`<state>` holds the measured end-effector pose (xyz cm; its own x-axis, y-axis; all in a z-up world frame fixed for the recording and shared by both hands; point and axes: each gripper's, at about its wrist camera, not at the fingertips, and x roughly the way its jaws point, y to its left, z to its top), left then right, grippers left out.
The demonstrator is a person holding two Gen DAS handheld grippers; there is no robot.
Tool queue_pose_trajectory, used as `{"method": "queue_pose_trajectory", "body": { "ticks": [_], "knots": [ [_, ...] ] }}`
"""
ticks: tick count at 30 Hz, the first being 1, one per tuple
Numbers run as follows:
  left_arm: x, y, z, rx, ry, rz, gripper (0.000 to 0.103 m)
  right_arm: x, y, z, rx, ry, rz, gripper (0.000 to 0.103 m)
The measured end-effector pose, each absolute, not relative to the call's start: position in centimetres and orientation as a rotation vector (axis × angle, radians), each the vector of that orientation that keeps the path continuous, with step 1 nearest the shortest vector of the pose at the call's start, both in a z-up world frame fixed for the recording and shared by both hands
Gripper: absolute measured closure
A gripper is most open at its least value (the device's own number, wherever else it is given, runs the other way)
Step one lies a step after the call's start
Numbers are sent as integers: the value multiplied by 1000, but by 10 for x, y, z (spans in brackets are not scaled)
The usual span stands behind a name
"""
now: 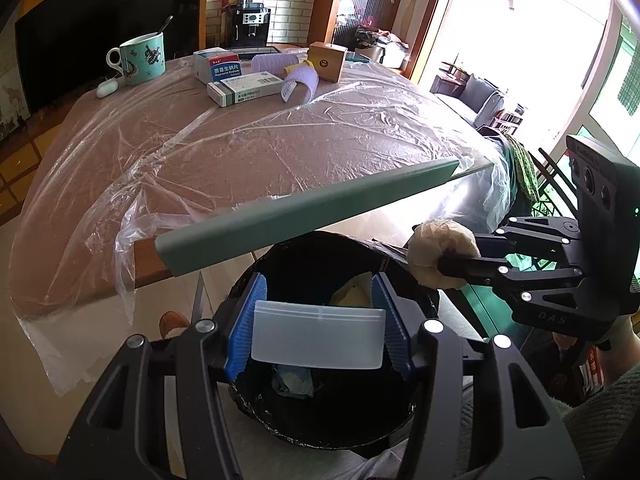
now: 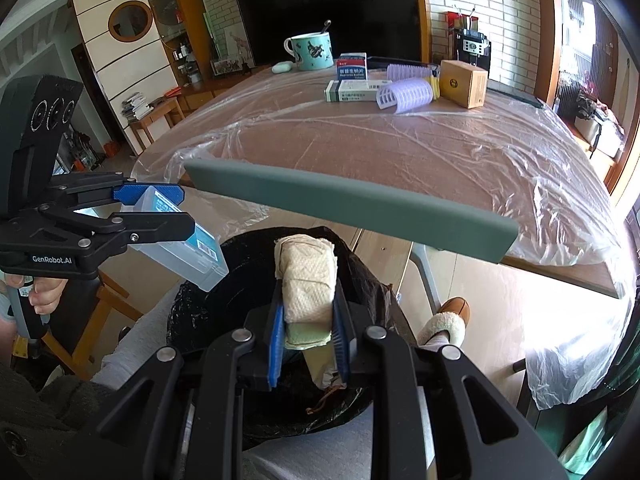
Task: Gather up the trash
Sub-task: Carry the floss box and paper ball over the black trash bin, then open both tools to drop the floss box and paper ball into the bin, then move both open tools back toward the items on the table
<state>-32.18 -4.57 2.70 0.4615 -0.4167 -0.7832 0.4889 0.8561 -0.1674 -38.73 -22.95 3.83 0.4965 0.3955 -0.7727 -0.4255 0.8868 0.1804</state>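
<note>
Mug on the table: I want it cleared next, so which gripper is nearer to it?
Left. The mug is far across the table from both; the left gripper and right gripper hang over the bin.

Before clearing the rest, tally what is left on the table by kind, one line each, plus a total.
Mug: 1
Earbud case: 1
Medicine boxes: 2
Hair rollers: 2
Yellow roller, partly hidden: 1
Wooden box: 1
Total: 8
</note>
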Motion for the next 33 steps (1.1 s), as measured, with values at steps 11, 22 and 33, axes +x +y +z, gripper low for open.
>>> {"method": "queue_pose_trajectory", "body": {
  "ticks": [11,22,33],
  "knots": [
    [-323,-51,7,115,967,-549,48,-386,-227,16,-66,972,490,80],
    [-314,-30,36,55,840,-434,10,-390,-240,41,-23,851,393,13],
    [-292,-35,50,74,801,-421,10,-353,-247,81,13,738,347,13]
  ]
}}
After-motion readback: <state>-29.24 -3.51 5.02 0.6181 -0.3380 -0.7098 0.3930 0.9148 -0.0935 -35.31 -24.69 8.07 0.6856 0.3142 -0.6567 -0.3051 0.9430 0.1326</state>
